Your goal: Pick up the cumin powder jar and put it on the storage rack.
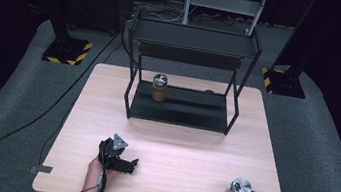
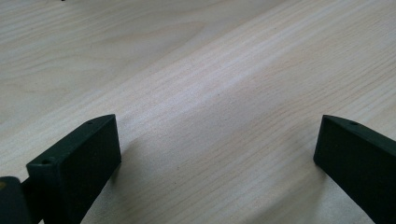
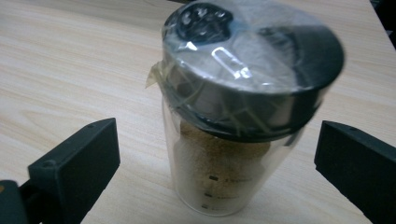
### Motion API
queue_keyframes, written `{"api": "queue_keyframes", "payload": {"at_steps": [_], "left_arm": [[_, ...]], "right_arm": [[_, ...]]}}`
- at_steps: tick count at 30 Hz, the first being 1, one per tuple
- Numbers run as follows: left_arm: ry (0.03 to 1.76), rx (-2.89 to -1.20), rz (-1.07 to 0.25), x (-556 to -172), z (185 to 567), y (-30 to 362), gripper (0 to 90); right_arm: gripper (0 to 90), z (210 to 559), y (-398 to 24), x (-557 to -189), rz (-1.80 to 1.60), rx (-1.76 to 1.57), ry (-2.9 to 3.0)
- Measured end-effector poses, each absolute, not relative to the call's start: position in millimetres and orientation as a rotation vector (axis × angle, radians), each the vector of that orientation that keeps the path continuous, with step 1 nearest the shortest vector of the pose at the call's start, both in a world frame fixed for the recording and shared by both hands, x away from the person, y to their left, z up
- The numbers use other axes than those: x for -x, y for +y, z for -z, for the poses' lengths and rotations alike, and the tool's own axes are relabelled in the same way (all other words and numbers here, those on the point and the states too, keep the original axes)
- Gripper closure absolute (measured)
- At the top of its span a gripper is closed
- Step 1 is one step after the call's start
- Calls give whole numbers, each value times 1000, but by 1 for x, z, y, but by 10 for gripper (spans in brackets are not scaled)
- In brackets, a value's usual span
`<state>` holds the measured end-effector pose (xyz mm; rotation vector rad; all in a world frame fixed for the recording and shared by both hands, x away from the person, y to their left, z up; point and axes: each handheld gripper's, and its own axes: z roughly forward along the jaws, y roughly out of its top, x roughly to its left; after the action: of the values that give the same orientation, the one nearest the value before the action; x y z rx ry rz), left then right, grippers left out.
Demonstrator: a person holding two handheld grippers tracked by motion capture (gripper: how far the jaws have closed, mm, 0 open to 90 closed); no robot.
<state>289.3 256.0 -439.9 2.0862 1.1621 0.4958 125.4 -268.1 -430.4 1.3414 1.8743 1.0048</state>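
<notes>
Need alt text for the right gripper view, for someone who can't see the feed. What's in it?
A clear glass spice jar with a black lid sealed under clear film, holding tan powder, stands upright on the light wooden table. The right gripper is open, with its two black fingers on either side of the jar, not touching it.

Two spice jars, one black rack, one table.

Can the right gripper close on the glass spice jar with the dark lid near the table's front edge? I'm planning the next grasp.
Probably yes. The right gripper is open with the glass spice jar upright between its jaws, nothing else between them.
</notes>
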Motion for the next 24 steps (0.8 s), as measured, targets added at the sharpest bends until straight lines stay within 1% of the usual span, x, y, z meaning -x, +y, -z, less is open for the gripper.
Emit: {"api": "queue_keyframes", "payload": {"at_steps": [11, 17, 19, 21, 23, 24], "left_arm": [[1154, -2089, -516, -287, 440, 254, 0], [1157, -2087, -510, -288, 440, 255, 0], [1151, -2091, -522, -286, 440, 254, 0], [1149, -2093, -525, -286, 440, 253, 0], [1152, -2089, -519, -287, 440, 254, 0], [1152, -2089, -517, -287, 440, 254, 0]], "right_arm": [[0, 446, -270, -139, -1035, -1300, 1895], [0, 454, -270, -137, -1048, -1294, 1850], [73, 456, -272, -136, -1063, -1298, 1841], [96, 458, -274, -135, -1086, -1300, 1830], [138, 459, -276, -136, -1097, -1309, 1833], [175, 459, -276, -136, -1097, -1312, 1829]]}}
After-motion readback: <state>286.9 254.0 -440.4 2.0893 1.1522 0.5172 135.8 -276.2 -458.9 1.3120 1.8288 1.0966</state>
